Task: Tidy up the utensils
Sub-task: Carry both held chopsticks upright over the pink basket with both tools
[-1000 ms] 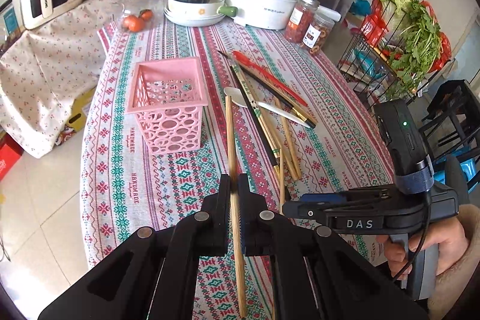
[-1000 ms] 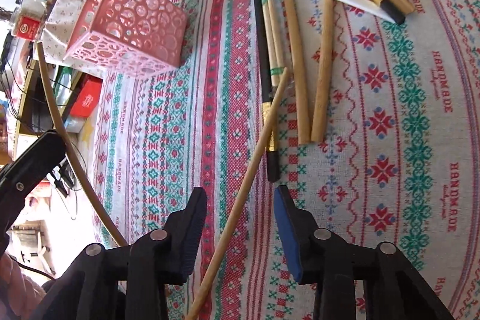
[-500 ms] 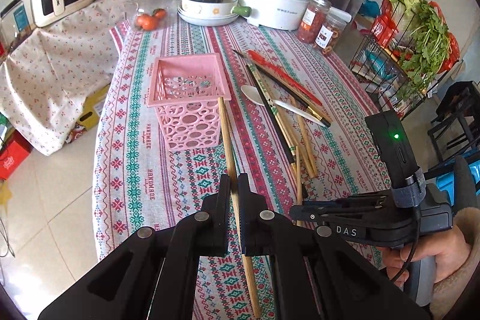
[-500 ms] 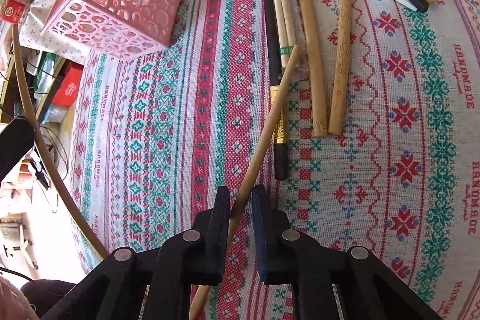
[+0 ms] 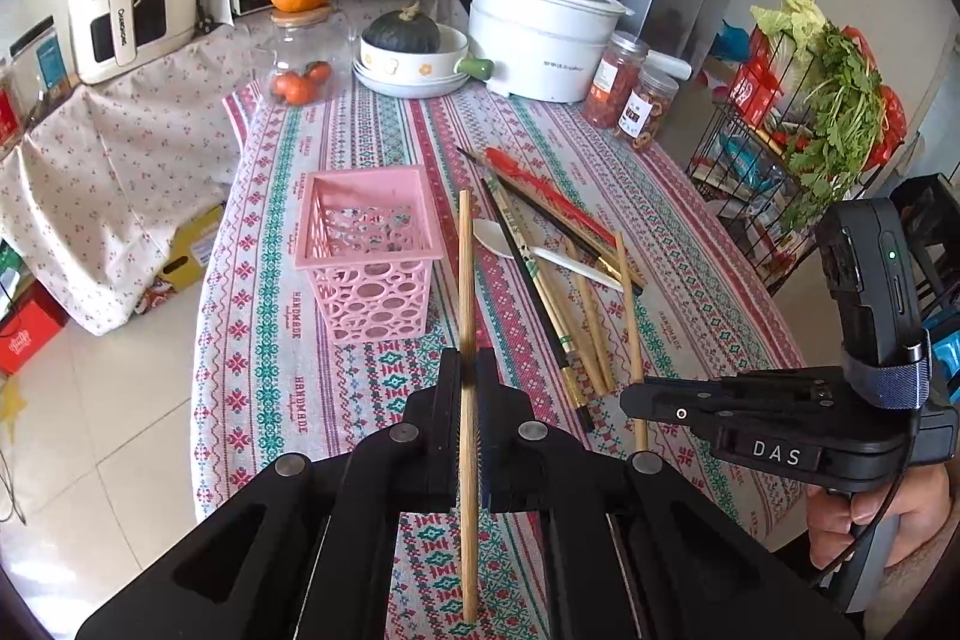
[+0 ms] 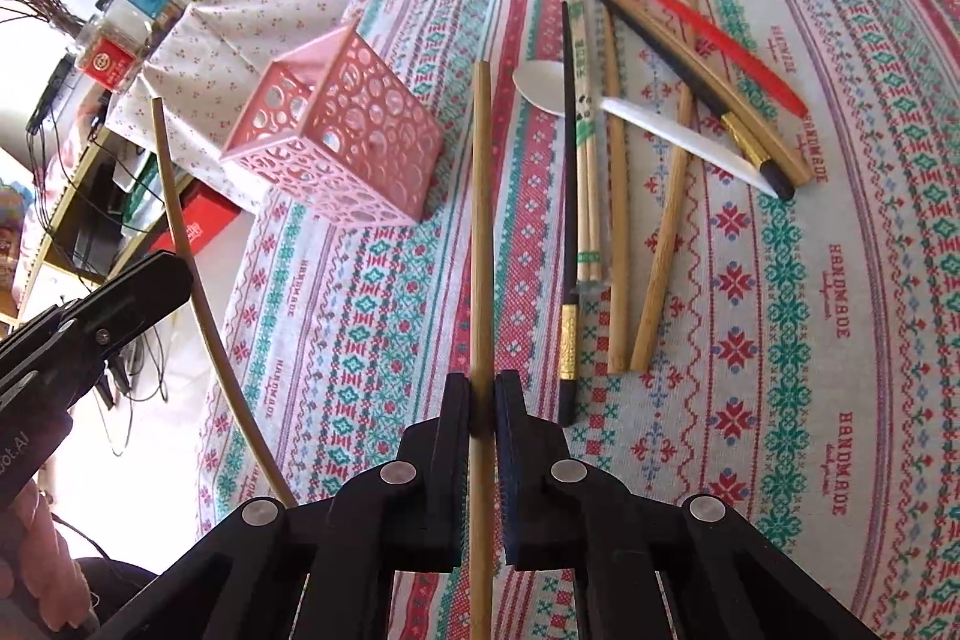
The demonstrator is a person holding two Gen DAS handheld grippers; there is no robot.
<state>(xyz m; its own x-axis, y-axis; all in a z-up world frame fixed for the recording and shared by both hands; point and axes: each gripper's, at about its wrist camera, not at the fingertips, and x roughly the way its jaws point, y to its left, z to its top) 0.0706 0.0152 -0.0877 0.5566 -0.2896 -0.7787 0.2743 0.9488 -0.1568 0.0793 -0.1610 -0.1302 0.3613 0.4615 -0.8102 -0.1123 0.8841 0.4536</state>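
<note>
Gripping one plain bamboo chopstick [image 5: 467, 292] in closed left gripper [image 5: 470, 376] jaws, beside pink perforated plastic basket [image 5: 369, 250] on worktop. Clamping second bamboo chopstick [image 6: 482, 220] in right gripper [image 6: 482, 400] jaws, above remaining utensil pile [image 6: 636, 148].

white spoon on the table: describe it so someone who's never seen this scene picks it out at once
Start at the pink basket on the striped tablecloth. Beside it lies a pile of chopsticks. The white spoon lies crosswise in that pile, the only white piece; the other spoon is red.

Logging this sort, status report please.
Left hand-held gripper shut on chopstick. Right hand-held gripper shut on another chopstick. Pink basket empty, path clear.
</note>
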